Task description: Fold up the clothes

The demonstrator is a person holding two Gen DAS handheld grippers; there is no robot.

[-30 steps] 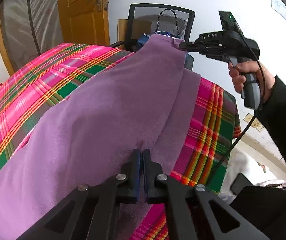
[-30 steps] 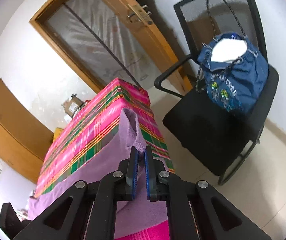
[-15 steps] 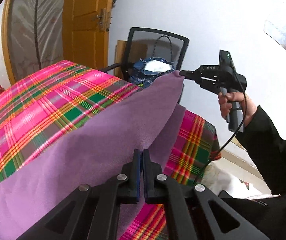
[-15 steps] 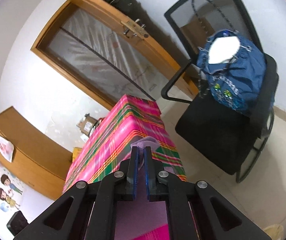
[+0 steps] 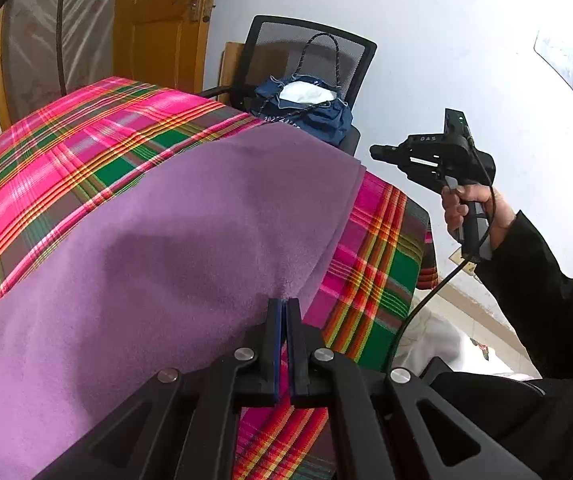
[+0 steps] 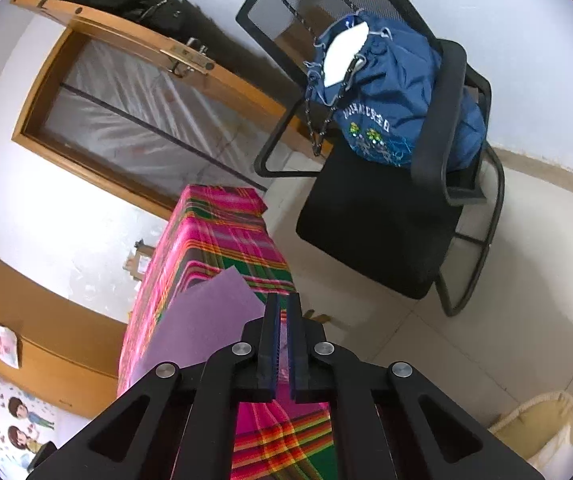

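Lying flat on the table draped in a pink, green and yellow plaid cloth (image 5: 86, 168), the soft purple fleece garment (image 5: 174, 240) is spread across most of the tabletop, with its far corner reaching toward the table's far edge. The near edge of the garment is pinched between the blue-padded jaws of the left gripper (image 5: 285, 304), which are pressed together on a small puckered fold of fabric. The right gripper (image 6: 282, 312) is held in the air off the table's far corner by a hand (image 5: 472, 210) in a black sleeve (image 5: 534, 280); from its own camera a narrow gap is seen between its jaws and nothing is clamped there, the purple garment's corner lying below and to the left of the fingertips. Beyond the table, a black mesh office chair (image 6: 386, 220) is seen, with a blue drawstring fabric bag (image 6: 398, 96) resting on its seat. An orange wooden door (image 5: 158, 20) stands behind the chair.
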